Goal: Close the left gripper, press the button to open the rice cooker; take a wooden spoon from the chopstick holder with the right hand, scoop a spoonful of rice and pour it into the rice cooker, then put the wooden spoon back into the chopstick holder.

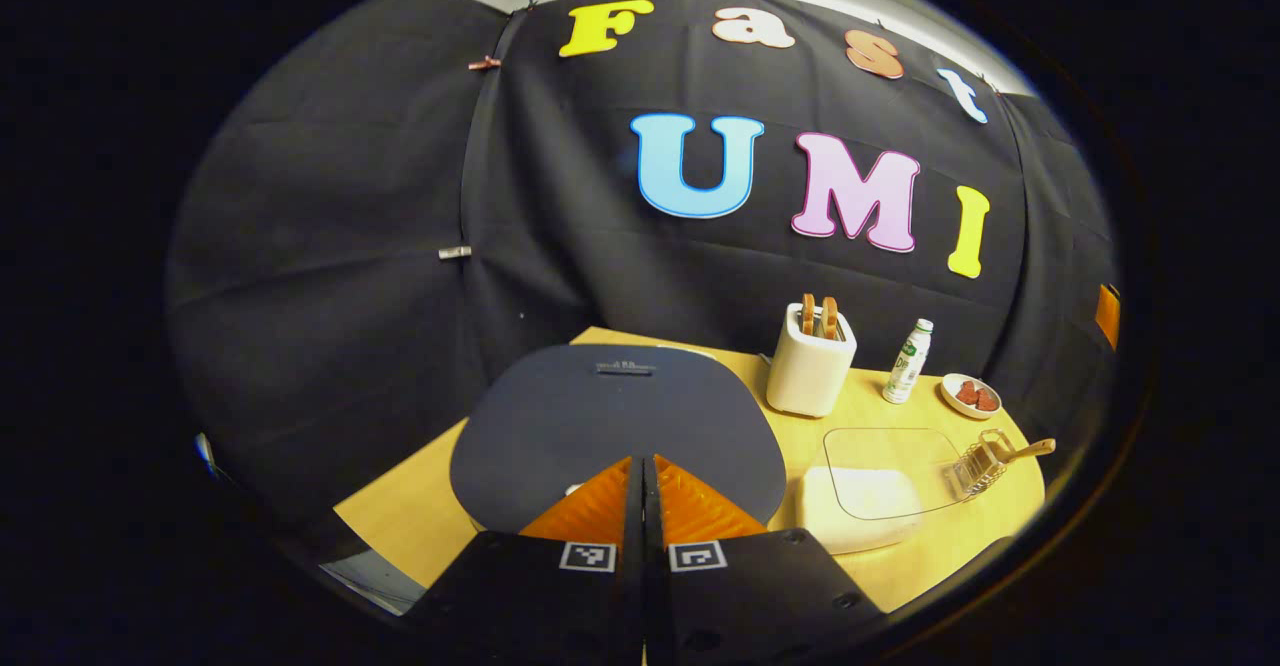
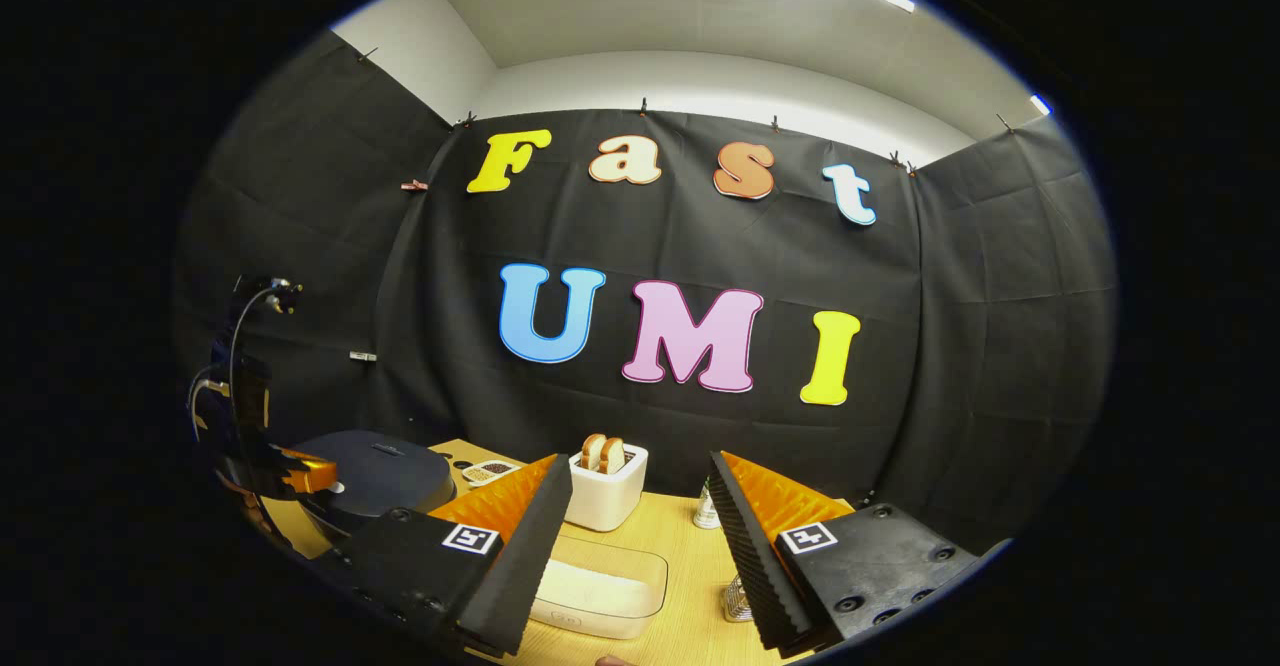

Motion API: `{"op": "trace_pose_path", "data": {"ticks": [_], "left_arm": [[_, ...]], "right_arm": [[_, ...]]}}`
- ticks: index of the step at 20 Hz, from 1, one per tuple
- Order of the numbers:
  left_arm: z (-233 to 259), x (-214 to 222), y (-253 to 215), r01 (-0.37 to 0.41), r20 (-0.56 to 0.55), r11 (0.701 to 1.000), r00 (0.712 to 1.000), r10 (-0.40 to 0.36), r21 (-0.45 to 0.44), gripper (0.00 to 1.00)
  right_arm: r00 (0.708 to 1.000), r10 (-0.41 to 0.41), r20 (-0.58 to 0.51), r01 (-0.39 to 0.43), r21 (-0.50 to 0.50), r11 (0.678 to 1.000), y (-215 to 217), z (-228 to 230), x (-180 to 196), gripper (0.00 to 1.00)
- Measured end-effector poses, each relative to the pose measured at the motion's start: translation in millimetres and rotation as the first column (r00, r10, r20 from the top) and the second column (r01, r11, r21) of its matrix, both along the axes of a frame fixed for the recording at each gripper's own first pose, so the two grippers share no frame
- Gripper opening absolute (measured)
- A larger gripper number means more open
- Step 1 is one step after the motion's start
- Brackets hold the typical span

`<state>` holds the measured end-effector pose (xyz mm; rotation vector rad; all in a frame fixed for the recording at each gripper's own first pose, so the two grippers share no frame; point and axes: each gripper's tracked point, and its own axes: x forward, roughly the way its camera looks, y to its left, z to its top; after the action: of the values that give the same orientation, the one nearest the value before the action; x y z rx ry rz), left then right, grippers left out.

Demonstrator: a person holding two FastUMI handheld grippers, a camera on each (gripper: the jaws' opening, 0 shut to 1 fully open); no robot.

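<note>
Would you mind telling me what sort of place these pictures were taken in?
It looks like a staged kitchen counter inside a cloth-walled recording booth rather than a real kitchen. A wooden table carries a rice cooker, a toaster with bread slices and a clear-lidded rice box, all backed by black cloth.

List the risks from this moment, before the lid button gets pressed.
1. The left gripper is shut and low over the rice cooker lid, which looks closed; the button is hidden behind the fingers, so the press may miss.
2. The wooden spoon lies tilted in the wire chopstick holder near the table edge; pulling it could drag the holder off.
</note>
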<state>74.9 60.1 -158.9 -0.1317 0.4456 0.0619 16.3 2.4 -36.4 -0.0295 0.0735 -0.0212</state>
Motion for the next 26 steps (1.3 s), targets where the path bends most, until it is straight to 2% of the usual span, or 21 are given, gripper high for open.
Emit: {"op": "trace_pose_path", "data": {"ticks": [5,9,13,16,19,23,26], "left_arm": [[-7.6,1.9,-2.3,0.004,-0.028,0.999,1.000,-0.003,0.049,0.06],[-8.5,-3.3,-0.9,-0.022,-0.036,0.999,0.999,0.021,-0.043,0.06],[-14.1,-5.6,-0.7,-0.025,-0.043,0.999,0.999,0.024,-0.034,0.06],[-12.7,-4.1,-0.6,-0.037,-0.047,0.993,0.998,0.032,-0.110,0.06],[-14.1,-5.7,-1.6,-0.021,-0.026,0.995,0.999,0.018,-0.100,0.06],[-12.9,-3.6,-0.4,-0.016,-0.008,0.986,1.000,0.015,-0.168,0.06],[-15.5,-3.7,-2.6,0.009,-0.005,0.995,1.000,-0.010,-0.098,0.06]], "right_arm": [[1.000,0.001,0.007,-0.001,0.002,1.000,0.7,0.3,5.7,0.87],[1.000,0.006,0.014,-0.006,0.013,1.000,2.8,2.6,7.6,0.87],[1.000,0.018,0.016,-0.018,0.015,1.000,6.3,3.1,7.3,0.87],[1.000,0.018,0.017,-0.018,0.013,1.000,5.6,4.1,6.1,0.87],[1.000,0.010,0.010,-0.010,0.012,1.000,1.8,0.6,5.7,0.87],[1.000,0.000,0.003,0.000,0.014,1.000,-2.5,-0.9,5.5,0.86],[1.000,-0.011,0.011,0.011,0.014,1.000,-6.3,1.3,4.6,0.87]]}}
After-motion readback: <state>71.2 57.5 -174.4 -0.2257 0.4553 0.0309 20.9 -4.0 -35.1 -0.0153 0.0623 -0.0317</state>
